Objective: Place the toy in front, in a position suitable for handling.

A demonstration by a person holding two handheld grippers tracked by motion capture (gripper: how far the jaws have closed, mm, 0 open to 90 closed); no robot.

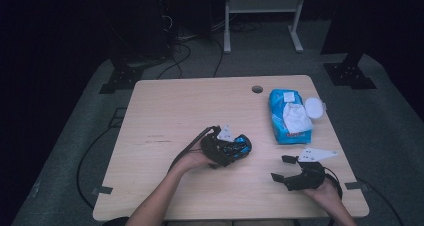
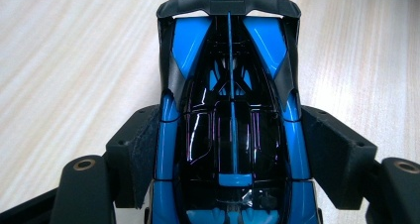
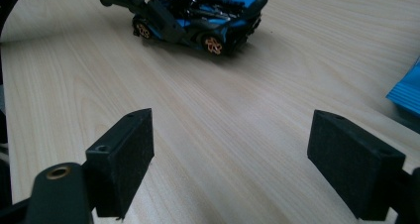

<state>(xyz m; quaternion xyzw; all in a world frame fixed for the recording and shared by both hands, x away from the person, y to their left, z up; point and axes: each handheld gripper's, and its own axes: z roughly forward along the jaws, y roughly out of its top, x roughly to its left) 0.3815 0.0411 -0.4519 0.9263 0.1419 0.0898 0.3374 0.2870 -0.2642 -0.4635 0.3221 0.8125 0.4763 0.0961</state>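
left tool [image 2: 230, 149] clamped on blue toy car [image 2: 230, 85], right tool [image 3: 230, 159] gaping wide over bare table [image 3: 223, 120]

High view is dim and underexposed with a bluish cast; the room past the table [image 1: 165, 106] goes near black, and the whole frame is soft and low in detail. Both gripper views are brighter and warmer. Left gripper view: glossy glare streaks on the toy car [image 2: 230, 135] canopy, wood grain blurring toward the top corners. Right gripper view: near pads [image 3: 126, 154] slightly soft, the car [image 3: 200, 16] throws a soft shadow on the table, top left corner dark.
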